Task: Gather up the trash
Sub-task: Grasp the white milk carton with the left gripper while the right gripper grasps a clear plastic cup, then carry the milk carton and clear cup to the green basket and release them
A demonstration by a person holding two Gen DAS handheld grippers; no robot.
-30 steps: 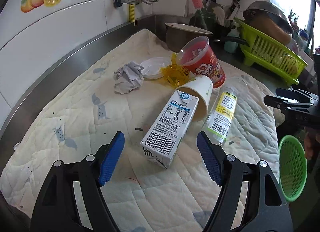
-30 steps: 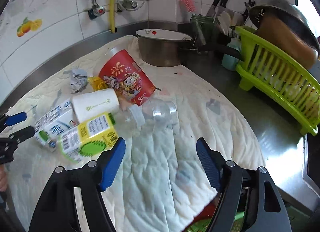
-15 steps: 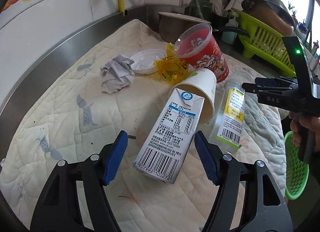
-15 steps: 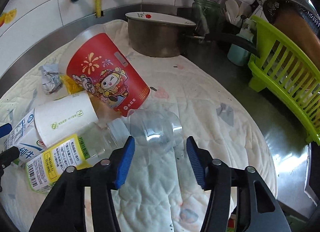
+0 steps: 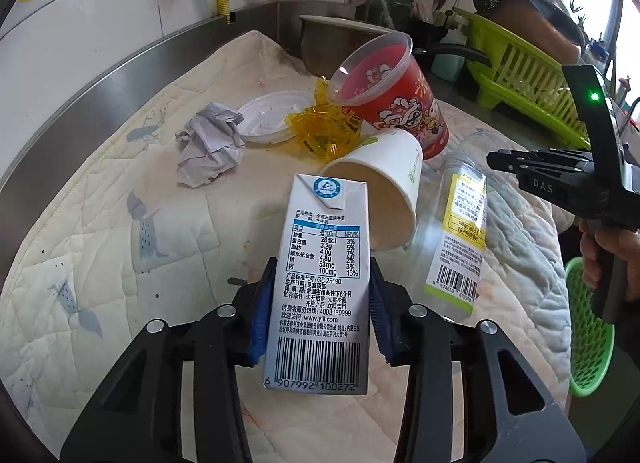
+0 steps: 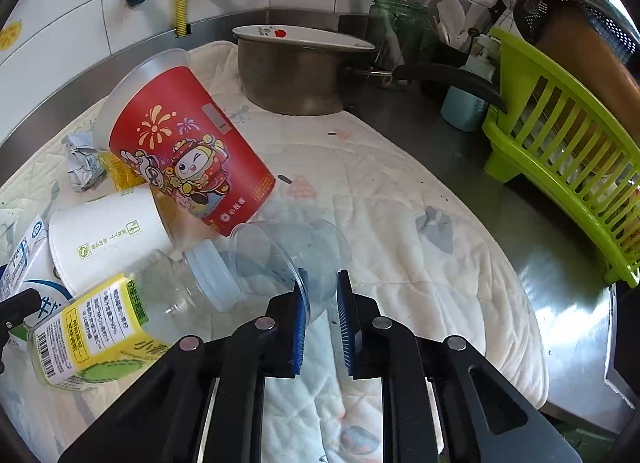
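2 claws are now gripping trash after closing in. the left claw is pinching the milk carton; the right claw is pinching the clear cup, ready for lifting.

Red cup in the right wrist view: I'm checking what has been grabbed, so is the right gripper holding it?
No, the right gripper is pinching the wall of the clear plastic cup, while the red cup lies apart.

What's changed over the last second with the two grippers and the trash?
The left gripper advanced and closed on the white milk carton. The right gripper advanced and pinched the clear plastic cup's rim. The red printed tub and crumpled paper stayed put.
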